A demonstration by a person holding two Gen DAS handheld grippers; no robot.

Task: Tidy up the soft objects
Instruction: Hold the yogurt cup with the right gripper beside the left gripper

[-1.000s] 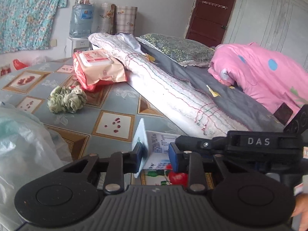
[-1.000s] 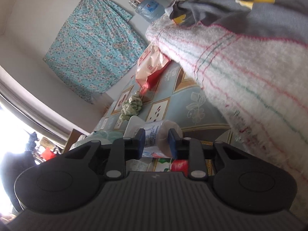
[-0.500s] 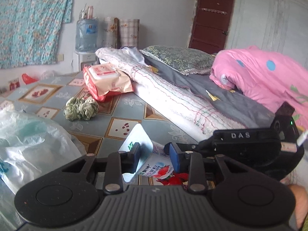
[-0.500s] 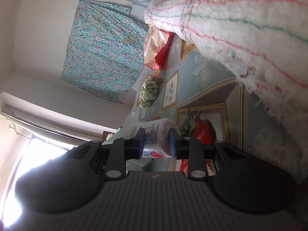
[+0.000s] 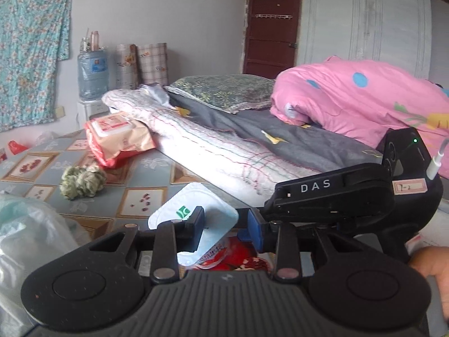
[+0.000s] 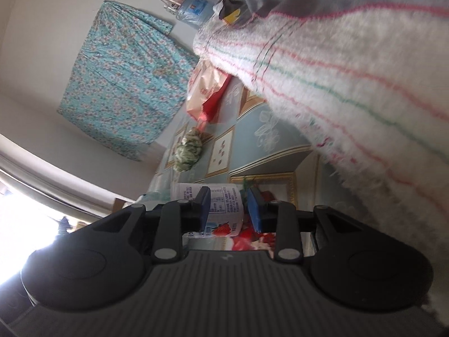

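Since 1 s ago, left gripper (image 5: 226,229) rolls level, both jaws open slightly. White yogurt-style pouch (image 5: 193,224) sits between left gripper and right gripper (image 6: 228,209), above patterned mat (image 5: 146,168); whether pads press it, cannot tell. Green scrunchie (image 5: 82,181) lies on mat near red wipes pack (image 5: 118,137), beside striped blanket (image 5: 213,148).

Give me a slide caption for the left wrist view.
Both tongs, left and right, around a yogurt cup beside the striped blanket.

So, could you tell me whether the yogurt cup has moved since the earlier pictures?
Yes. In the left wrist view the yogurt cup tipped over, its foil lid turning up toward the striped blanket.
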